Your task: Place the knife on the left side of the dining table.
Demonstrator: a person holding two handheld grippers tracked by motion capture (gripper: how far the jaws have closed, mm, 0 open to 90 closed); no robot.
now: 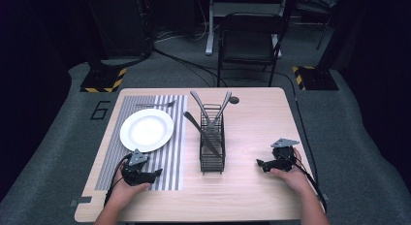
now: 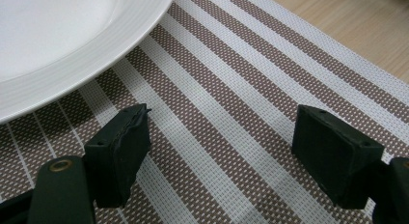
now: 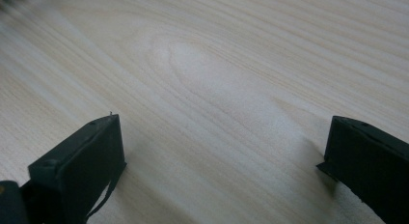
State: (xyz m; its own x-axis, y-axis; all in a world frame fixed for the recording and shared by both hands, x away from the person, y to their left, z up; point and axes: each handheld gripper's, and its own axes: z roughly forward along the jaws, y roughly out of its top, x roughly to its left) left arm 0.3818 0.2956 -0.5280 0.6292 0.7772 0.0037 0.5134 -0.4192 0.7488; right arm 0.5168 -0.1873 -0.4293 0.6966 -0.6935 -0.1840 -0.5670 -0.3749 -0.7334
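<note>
Both grippers low, jaws apart, empty: left gripper over placemat, right gripper over table.

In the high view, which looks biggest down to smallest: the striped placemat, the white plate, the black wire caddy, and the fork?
1. Striped placemat, clearly the largest.
2. White plate and black wire caddy: too alike to rank; the caddy stands tall, the plate lies flat.
3. Fork, smallest and farthest from the camera.

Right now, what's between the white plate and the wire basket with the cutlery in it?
In the high view, only the placemat's striped right edge and a bare strip of wooden table lie between the plate and the basket.
</note>
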